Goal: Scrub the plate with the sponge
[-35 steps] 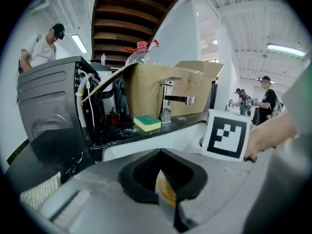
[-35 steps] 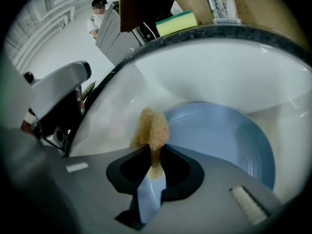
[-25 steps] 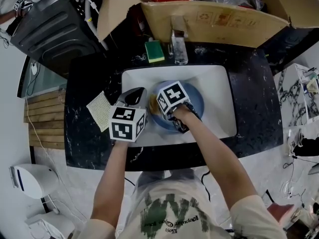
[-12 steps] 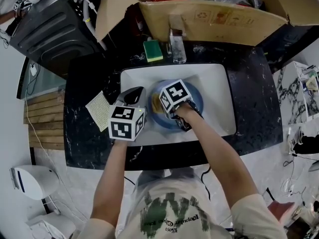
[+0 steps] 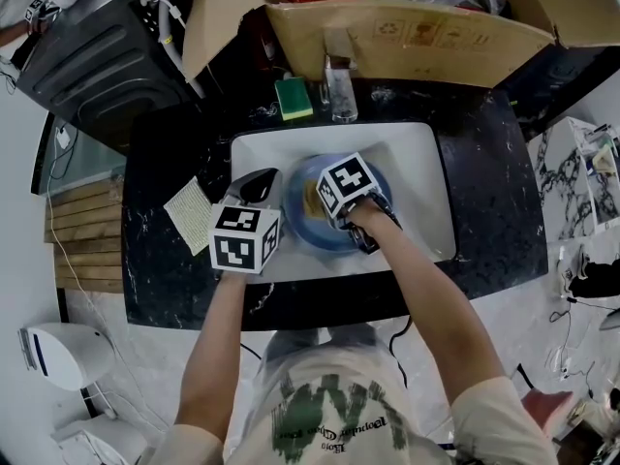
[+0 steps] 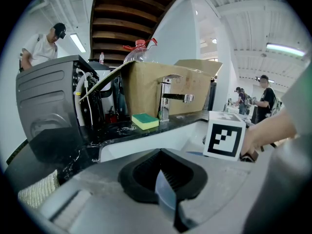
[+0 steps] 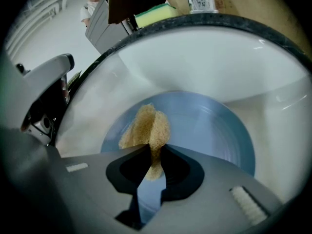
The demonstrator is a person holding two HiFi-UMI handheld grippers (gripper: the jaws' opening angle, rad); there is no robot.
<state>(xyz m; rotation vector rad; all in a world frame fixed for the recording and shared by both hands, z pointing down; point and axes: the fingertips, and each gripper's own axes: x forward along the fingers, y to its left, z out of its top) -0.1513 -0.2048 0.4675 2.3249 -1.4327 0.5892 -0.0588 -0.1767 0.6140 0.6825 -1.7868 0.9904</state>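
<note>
A blue plate (image 5: 373, 187) (image 7: 209, 130) lies in the white sink (image 5: 417, 163). My right gripper (image 5: 334, 201) (image 7: 152, 156) is over the plate, shut on a tan sponge (image 7: 148, 128) (image 5: 310, 200) that presses on the plate's left half. At the plate's left edge, my left gripper (image 5: 262, 190) (image 6: 163, 182) has its jaws closed on a thin blue sliver, the plate's rim (image 6: 163, 191). The right gripper's marker cube (image 6: 224, 140) shows in the left gripper view.
A green and yellow sponge (image 5: 293, 98) (image 6: 145, 121) lies on the black counter (image 5: 174, 163) behind the sink, beside the faucet (image 5: 339, 80). A tan cloth (image 5: 194, 216) lies left of the sink. A cardboard box (image 5: 407, 32) overhangs the back. People stand in the background.
My right gripper has slid the sponge a little to the right and away from me across the plate. The left gripper has stayed in place.
</note>
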